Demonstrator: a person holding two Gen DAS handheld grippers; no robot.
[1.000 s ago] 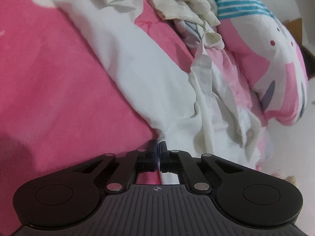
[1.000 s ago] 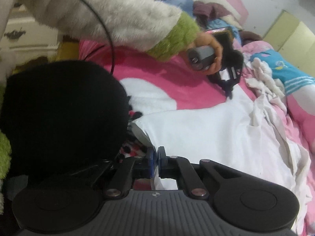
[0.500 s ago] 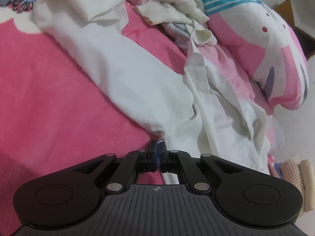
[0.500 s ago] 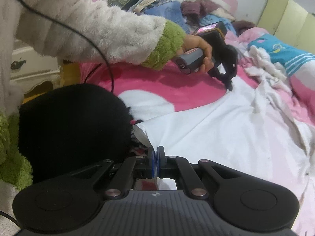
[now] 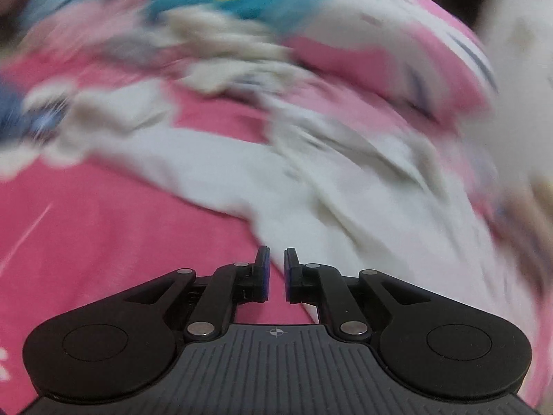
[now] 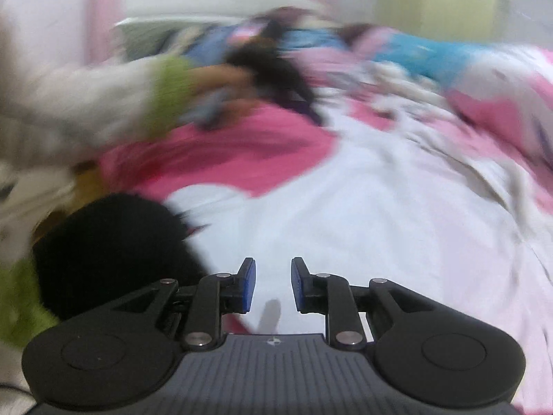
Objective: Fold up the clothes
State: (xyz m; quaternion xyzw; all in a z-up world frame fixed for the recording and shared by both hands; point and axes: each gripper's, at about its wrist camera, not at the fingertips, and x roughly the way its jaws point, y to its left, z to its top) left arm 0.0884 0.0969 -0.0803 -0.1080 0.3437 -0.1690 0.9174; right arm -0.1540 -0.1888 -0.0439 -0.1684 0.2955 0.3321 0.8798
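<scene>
1. Both views are heavily motion-blurred, so fine detail is lost.

2. Left claw point(image 5: 275, 265), left wrist view: jaws opening, with a narrow gap between the blue pads. Nothing lies between them; pink shows through the gap. In the picture, the white garment's edge sits just past the right fingertip.

3. Right claw point(image 6: 273, 278), right wrist view: jaws opening, gap clearly wider than the left's. Nothing is gripped. White cloth lies below and beyond the pads, and a small fold or shadow shows in the gap near the claw body.

4. White garment point(image 6: 363, 214): spread across the pink bedspread point(image 6: 242, 152), broad and fairly flat in front of the right claw. It is creased and bunched towards the right side of the picture. In the left wrist view the same garment point(image 5: 311, 200) runs as a long band from upper left to lower right.

5. Beyond the garment: a rumpled pile of pale clothes point(image 5: 221, 41). Behind that lies pink, white and turquoise bedding point(image 5: 397, 34).

6. Right wrist view, upper left: a fuzzy cream sleeve with green cuff point(image 6: 169, 83). The hand point(image 6: 221, 76) holds the left claw's dark body above the bedspread, near the garment's far edge. Blur hides whether it touches the cloth.

7. Dark fuzzy mass point(image 6: 114, 252) at lower left, just beside the right claw; I cannot tell what it is.
</scene>
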